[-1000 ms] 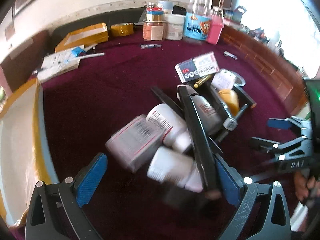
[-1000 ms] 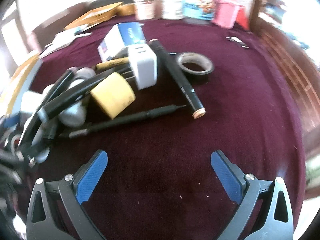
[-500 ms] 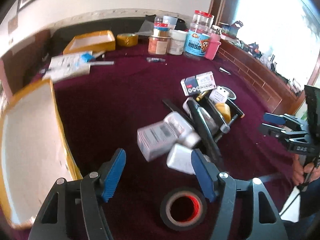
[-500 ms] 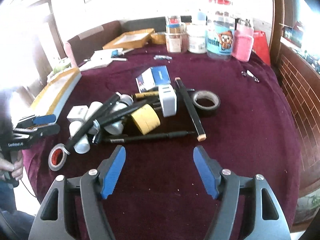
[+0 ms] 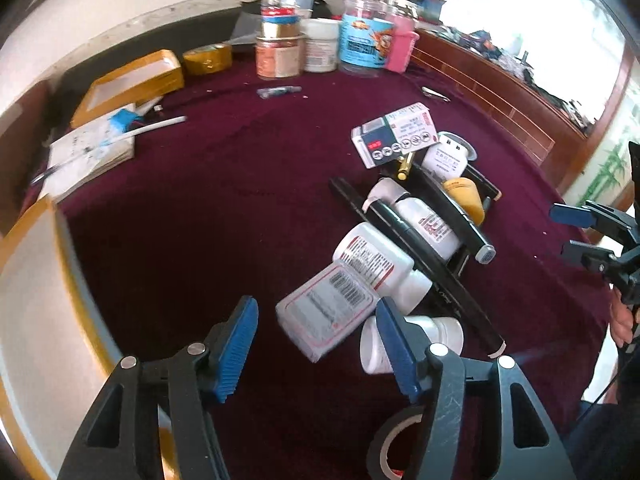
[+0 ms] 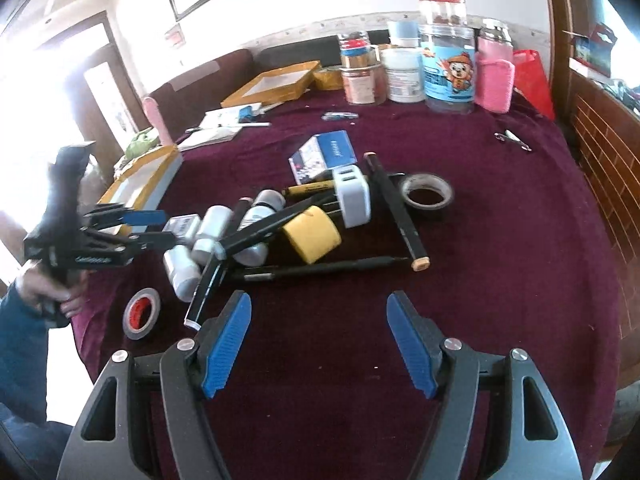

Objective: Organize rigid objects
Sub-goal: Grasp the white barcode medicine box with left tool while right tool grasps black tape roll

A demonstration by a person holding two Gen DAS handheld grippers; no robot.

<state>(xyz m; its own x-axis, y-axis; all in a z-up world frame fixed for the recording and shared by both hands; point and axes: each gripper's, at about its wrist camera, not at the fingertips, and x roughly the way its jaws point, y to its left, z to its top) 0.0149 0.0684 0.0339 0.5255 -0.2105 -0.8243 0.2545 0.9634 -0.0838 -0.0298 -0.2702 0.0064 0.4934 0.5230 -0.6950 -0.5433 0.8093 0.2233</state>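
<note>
A pile of rigid objects lies mid-table on the maroon cloth. In it are a white barcode box (image 5: 328, 312), white bottles (image 5: 372, 256), black markers (image 5: 428, 216), a yellow roll (image 5: 466, 196), a white charger (image 5: 444, 160) and a blue-and-white box (image 5: 394, 134). My left gripper (image 5: 316, 302) hovers at the pile's near-left end. Its jaws are closing with the barcode box's near end between the fingertips, and the pads do not press on it. From the other side, the left gripper (image 6: 166, 226) reaches toward the bottles. My right gripper (image 6: 319, 297) stands open over bare cloth, short of a black pen (image 6: 320, 268).
A black tape roll with a red core (image 5: 396, 452) lies under my left gripper. A second tape roll (image 6: 427, 192) sits right of the pile. A yellow-rimmed tray (image 5: 24, 320) lines the left edge. Jars and tins (image 5: 360, 40) stand at the back, with a yellow box (image 5: 128, 84) and papers (image 5: 88, 148).
Both grippers' jaws have narrowed from wide open. The left gripper pulled back, then came in close to the barcode box. The right gripper rose away from the pile and now holds still.
</note>
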